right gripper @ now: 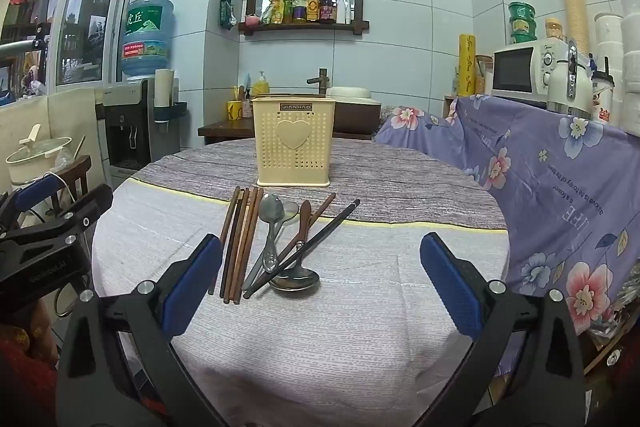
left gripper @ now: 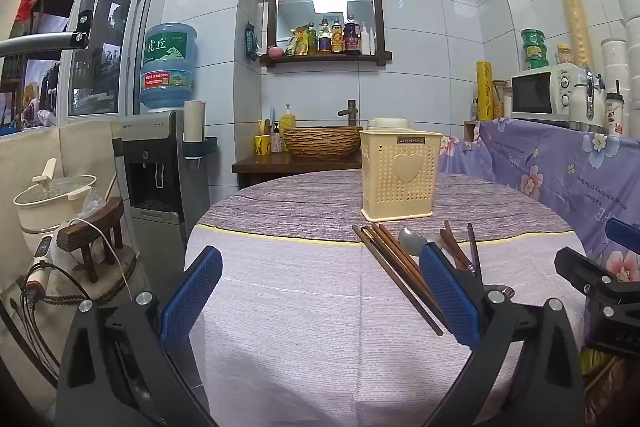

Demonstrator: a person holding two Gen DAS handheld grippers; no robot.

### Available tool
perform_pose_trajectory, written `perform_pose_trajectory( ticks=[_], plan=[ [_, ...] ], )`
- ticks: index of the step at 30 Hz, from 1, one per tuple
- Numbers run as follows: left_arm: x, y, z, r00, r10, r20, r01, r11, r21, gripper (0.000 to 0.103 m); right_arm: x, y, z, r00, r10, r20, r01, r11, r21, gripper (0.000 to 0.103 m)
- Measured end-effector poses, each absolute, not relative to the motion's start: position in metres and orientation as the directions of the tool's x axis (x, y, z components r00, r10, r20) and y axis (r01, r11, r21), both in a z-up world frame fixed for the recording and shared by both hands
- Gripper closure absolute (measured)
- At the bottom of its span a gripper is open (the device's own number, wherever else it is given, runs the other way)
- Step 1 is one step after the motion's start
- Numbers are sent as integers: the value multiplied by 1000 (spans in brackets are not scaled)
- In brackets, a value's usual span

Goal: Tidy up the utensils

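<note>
Left gripper (left gripper: 320, 291) and right gripper (right gripper: 320, 283) both spread, empty; chopsticks (right gripper: 236, 243), spoons (right gripper: 276, 227) frame centre, below cream holder (right gripper: 295, 147).

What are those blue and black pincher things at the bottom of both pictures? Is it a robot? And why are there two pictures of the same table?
It is not a robot. A person holds a pincher tool in each hand, and each tool has a tiny camera looking out along its two fingers. One picture comes from the left gripper, the other from the right gripper. That is why you see the same table twice, from slightly different spots.

On the table lie brown chopsticks, metal spoons and a dark chopstick, some crossing each other. Behind them stands a cream basket with a heart on it, probably where they should go.

Both grippers are wide open and hold nothing.
</note>
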State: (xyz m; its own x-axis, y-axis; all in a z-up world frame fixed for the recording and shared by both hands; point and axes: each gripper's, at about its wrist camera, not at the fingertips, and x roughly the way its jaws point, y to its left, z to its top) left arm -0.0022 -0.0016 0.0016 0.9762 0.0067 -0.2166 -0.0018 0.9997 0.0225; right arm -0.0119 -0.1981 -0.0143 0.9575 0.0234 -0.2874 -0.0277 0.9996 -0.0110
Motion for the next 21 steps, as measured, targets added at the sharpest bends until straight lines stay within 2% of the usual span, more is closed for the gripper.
perform_pose_trajectory(
  ticks=[21],
  plan=[
    [0,1,-3,975,3,-224,1,1000,17,5,-12,-204,-15,956,23,-292,-27,1000,-9,5]
  ],
)
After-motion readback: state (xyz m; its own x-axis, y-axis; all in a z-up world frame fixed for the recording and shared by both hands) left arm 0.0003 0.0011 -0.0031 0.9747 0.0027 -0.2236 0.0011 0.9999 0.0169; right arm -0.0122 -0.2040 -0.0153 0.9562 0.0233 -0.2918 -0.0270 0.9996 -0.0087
